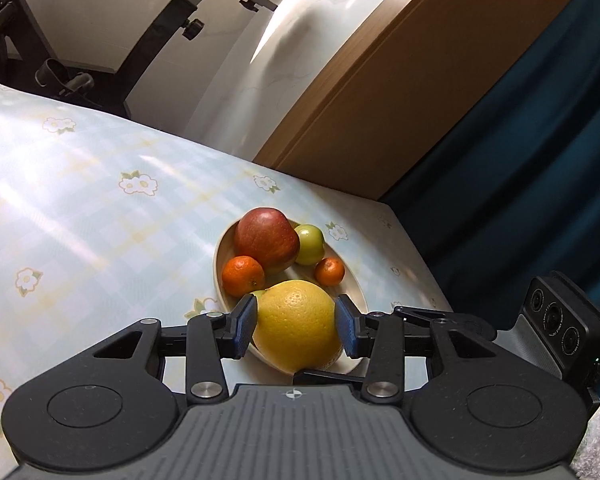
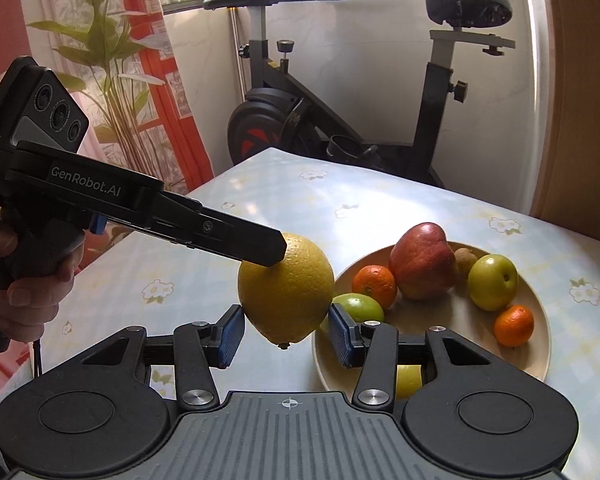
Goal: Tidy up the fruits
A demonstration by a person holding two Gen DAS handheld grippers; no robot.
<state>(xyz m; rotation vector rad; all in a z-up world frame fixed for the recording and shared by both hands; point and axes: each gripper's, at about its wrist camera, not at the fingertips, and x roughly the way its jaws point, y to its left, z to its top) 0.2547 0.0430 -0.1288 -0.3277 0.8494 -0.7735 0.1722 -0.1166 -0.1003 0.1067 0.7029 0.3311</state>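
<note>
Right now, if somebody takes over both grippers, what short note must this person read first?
Left gripper: shut on the yellow citrus, held in the air near the edge of the plate.
Right gripper: its pads flank the lower end of the citrus; I cannot tell whether they press on it.
Done: red apple, two mandarins and two green fruits lie on the plate.
Left: probably place the citrus on the plate, on a free spot.

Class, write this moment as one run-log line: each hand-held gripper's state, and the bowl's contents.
left hand-held gripper: shut on yellow citrus | right hand-held gripper: open, empty | bowl: apple, tangerines, green fruits
</note>
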